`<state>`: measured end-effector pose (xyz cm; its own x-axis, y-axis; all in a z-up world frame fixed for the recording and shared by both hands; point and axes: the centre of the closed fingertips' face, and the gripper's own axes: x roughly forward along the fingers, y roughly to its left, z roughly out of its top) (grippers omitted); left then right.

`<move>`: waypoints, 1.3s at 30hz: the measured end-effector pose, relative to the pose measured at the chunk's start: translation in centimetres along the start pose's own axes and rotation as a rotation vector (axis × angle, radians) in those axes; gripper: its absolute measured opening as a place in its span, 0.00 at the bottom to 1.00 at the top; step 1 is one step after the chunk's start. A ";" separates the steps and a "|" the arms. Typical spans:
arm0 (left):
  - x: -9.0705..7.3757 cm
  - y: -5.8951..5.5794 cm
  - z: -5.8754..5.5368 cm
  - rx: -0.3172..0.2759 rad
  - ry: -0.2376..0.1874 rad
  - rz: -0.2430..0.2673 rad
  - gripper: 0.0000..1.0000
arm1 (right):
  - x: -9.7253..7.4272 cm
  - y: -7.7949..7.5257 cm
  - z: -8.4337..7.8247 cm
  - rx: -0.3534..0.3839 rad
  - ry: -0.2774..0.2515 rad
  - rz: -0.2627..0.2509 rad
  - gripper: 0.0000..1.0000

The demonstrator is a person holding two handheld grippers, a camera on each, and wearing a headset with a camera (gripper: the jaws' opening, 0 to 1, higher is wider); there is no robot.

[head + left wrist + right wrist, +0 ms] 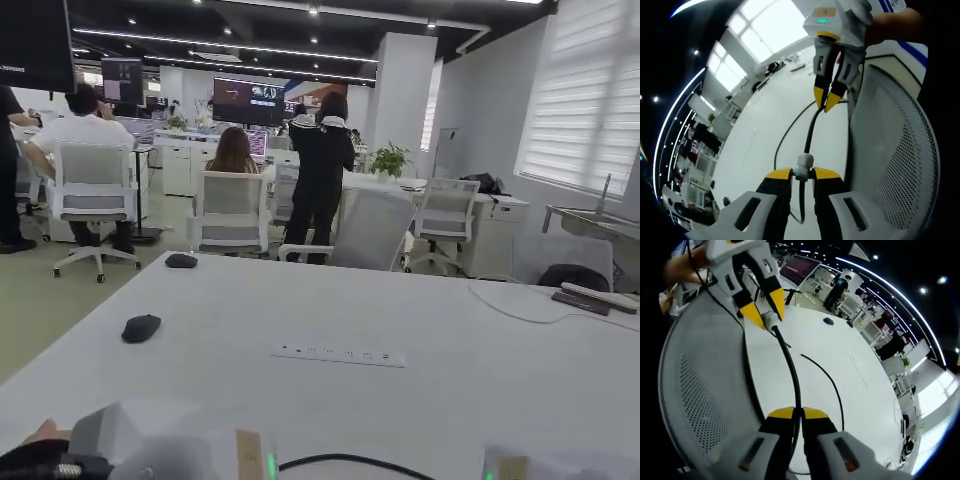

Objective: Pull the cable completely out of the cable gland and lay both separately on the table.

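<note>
In the left gripper view my left gripper (803, 174) is shut on the white cable gland (803, 165). A black cable (810, 132) runs out of the gland to my right gripper (826, 102), which pinches it a short way off. In the right gripper view my right gripper (799, 413) is shut on the cable (792, 370). That stretch leads straight to the gland (771, 320), held in the left gripper (767, 320). The cable's loose length curves over the white table (850, 365). The head view catches a piece of the cable (345, 458) at the bottom edge.
A grey mesh chair back (895, 150) is close beside both grippers. On the white table (300, 300) lie a black mouse (141, 327), a second mouse (181, 261) and a flush socket strip (338, 355). Flat items (590, 297) lie far right. Chairs and people are beyond the table.
</note>
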<state>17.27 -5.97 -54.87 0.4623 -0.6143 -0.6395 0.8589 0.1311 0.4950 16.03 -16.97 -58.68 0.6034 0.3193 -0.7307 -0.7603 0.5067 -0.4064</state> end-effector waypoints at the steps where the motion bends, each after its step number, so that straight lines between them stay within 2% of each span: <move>1: 0.0 0.0 0.0 0.000 0.000 0.000 0.17 | 0.0 -0.2 -0.4 0.004 0.009 -0.004 0.03; 6: -0.1 0.0 -0.1 -0.002 0.000 0.000 0.17 | 0.1 -0.5 -1.5 0.020 0.031 -0.011 0.03; 9: -0.1 -0.1 -0.2 -0.003 0.002 0.001 0.17 | 0.4 -0.6 -2.9 0.091 0.089 -0.022 0.03; 13: -0.1 -0.2 -0.3 -0.004 0.008 -0.004 0.17 | 0.9 0.0 -3.2 0.106 0.122 0.009 0.04; 14: -0.1 -0.3 -0.4 -0.003 0.013 -0.003 0.17 | 1.0 0.2 -3.2 0.102 0.138 0.008 0.07; 16: -0.1 -0.2 -0.5 -0.005 0.017 -0.003 0.17 | 1.1 0.5 -2.9 0.101 0.140 0.009 0.19; 17: -0.1 -0.3 -0.5 -0.007 0.017 -0.004 0.17 | 1.1 1.0 -2.3 0.097 0.123 0.035 0.20; 19: -0.1 -0.4 -0.6 -0.006 0.022 -0.006 0.17 | 1.1 1.6 -1.0 0.121 0.084 0.055 0.17; 24: 0.1 -1.0 -0.6 0.000 0.025 -0.019 0.17 | 1.0 3.3 3.2 0.081 -0.015 0.106 0.15; 26: 0.1 -1.0 -0.5 0.007 0.023 -0.016 0.17 | 0.8 3.4 5.2 0.027 -0.069 0.097 0.15; 29: -0.1 -0.8 -0.2 0.007 0.016 -0.010 0.17 | 0.1 3.3 7.6 -0.010 -0.142 0.080 0.14; 30: -0.1 -0.7 -0.1 0.011 0.013 -0.005 0.17 | -0.2 3.2 8.8 -0.036 -0.183 0.068 0.14; 32: -0.2 -0.6 0.1 0.017 0.008 0.001 0.17 | -0.5 3.3 9.7 -0.065 -0.205 0.064 0.13; 35: -0.3 -0.5 0.3 0.020 0.004 0.005 0.17 | -0.4 3.4 10.1 -0.096 -0.209 0.060 0.10; 39: -0.3 -0.6 0.5 0.025 -0.002 0.005 0.17 | 0.0 3.5 9.3 -0.114 -0.177 0.070 0.05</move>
<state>16.54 -6.28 -54.65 0.4658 -0.6154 -0.6358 0.8509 0.1145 0.5126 15.61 -7.72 -55.03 0.5734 0.4916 -0.6554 -0.8180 0.3881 -0.4246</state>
